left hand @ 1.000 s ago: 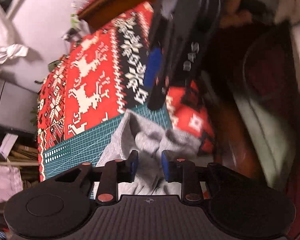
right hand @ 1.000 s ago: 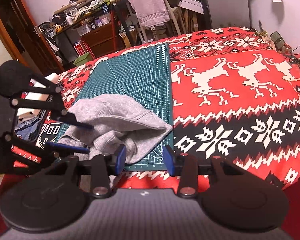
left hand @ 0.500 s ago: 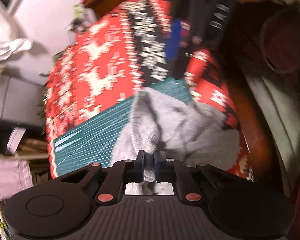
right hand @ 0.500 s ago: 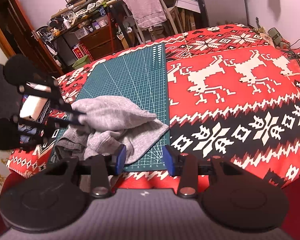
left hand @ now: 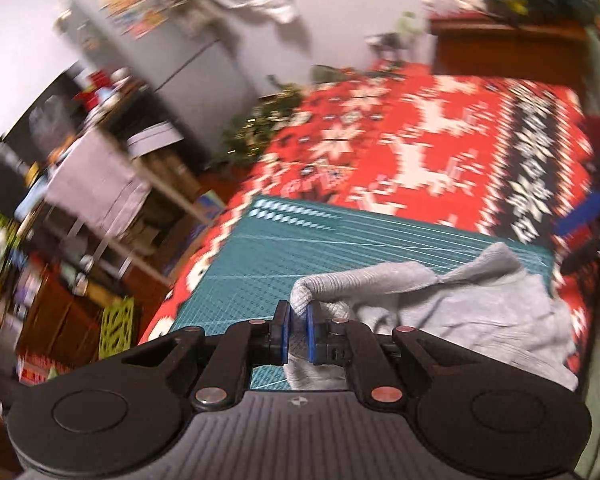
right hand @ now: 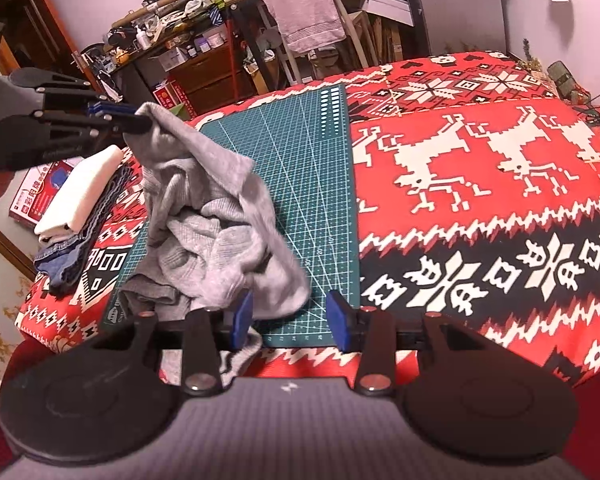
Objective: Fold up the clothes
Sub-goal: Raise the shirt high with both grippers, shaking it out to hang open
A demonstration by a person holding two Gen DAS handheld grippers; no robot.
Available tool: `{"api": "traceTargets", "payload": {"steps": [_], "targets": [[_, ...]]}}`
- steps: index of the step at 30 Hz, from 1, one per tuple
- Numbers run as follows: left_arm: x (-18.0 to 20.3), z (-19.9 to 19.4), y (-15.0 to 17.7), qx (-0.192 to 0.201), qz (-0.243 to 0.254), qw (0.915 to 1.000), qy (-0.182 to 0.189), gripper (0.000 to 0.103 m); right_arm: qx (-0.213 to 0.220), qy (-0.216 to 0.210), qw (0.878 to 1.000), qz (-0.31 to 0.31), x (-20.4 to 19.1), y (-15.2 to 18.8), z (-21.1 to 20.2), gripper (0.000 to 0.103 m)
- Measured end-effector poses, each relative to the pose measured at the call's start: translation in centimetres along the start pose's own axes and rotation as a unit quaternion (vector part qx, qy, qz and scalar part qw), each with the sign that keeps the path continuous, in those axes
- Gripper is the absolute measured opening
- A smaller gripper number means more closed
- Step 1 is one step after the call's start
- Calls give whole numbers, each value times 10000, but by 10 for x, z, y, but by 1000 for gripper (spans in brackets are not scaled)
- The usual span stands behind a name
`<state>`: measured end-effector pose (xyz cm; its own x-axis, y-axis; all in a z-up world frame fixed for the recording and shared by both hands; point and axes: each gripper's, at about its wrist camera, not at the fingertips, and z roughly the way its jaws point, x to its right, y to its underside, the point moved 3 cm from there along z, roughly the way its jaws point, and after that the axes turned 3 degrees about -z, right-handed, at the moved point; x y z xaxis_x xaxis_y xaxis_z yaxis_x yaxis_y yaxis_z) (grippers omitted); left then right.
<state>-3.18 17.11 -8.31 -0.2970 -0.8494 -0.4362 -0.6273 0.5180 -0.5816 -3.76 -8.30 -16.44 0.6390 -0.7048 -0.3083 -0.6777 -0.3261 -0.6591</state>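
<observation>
A grey knit garment point(right hand: 216, 232) hangs crumpled over the green cutting mat point(right hand: 308, 168), its top corner lifted. My left gripper point(right hand: 134, 120) is shut on that corner, high at the left of the right wrist view. In the left wrist view the same grip shows up close: left gripper point(left hand: 298, 322) pinches a fold of the grey garment point(left hand: 472, 304), whose rest trails right over the mat point(left hand: 300, 248). My right gripper point(right hand: 290, 316) stands open at the mat's near edge, the garment's lower hem just brushing its left finger.
A red, white and black reindeer-pattern cloth point(right hand: 480, 184) covers the table. A stack of folded clothes point(right hand: 80, 208), white on top of denim, lies left of the mat. Cluttered shelves and a chair with a pink towel point(right hand: 304, 4) stand behind.
My left gripper closed on the grey garment and has lifted its corner up and leftward, so the cloth now hangs instead of lying flat. The right gripper has stayed open in place.
</observation>
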Motion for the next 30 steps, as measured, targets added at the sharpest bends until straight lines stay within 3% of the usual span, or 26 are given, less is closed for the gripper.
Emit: {"api": "traceTargets", "payload": {"steps": [11,13,15,21,27,29,30], "targets": [[-45,-6,31,4,-1063,9935,-412,8,203,16,9997,-165,-8,-20,8,44],[-49,-5,36,-24,-1178,9921,-419,9,313,-5,9988,-364,-15,-27,6,38],[-50,-5,40,-40,-1251,9913,-408,9,387,-103,9972,-630,-25,-31,3,31],[-52,-2,43,-46,-1258,9914,-350,9,363,-212,9920,-1191,-56,-30,6,32],[-54,2,44,-51,-1274,9913,-332,9,90,49,9947,-1026,-58,-28,39,35],[-55,1,45,-44,-1306,9909,-333,8,111,107,9951,-977,-54,-28,45,23],[-55,1,46,-43,-1319,9907,-340,9,114,127,9953,-954,-52,-29,48,11]]}}
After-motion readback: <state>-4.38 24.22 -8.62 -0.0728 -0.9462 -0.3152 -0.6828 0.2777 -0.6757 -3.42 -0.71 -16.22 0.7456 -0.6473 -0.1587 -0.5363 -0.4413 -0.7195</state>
